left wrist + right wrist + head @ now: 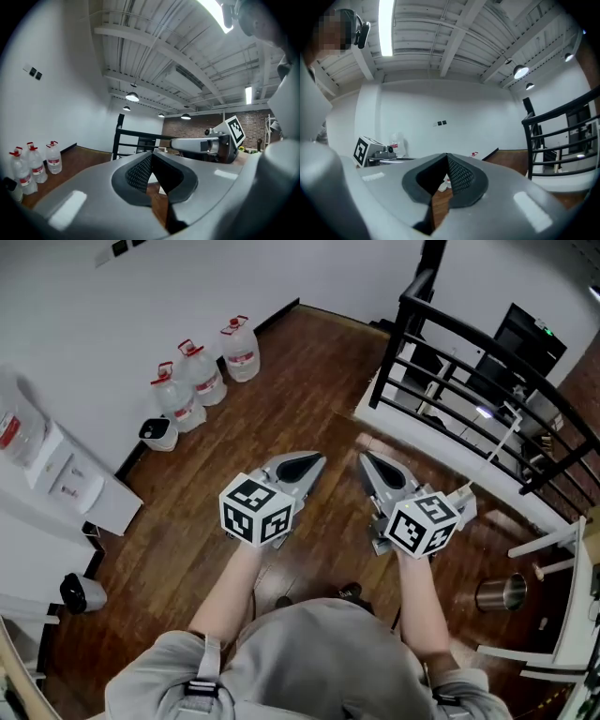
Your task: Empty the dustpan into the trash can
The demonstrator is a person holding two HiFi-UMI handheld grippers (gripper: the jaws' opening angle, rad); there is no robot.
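Listing from the left wall: white cabinet-like unit [70, 486] against the white wall; small black-and-white object [82, 593] on the floor at its near end, kind not clear. Further along the same wall, small white trash can [157, 433] with dark liner, upright on the wooden floor [309, 390] at the skirting, just beside the nearest of three clear water bottles [202, 373] with red caps, set in a row running toward the far side. Trash can well apart from both tools, off to their far left. Centre: left gripper [309, 463], grey, held out over the floor on a bare forearm [225, 592], marker cube [255, 510] at its near end; jaws clenched together, tips meeting, nothing between them, only floor showing through the notch below the pads. Just to its right, and apart from it, right gripper [373, 465] with second marker cube [422, 523]; jaws likewise pressed tip to tip, grasping nothing. Both tools side by side, tips pointing toward the far side. Far right: black metal railing [469, 348]. Near right: shiny metal cylinder [500, 594] standing open-topped on the floor, beside a white frame [572, 606].
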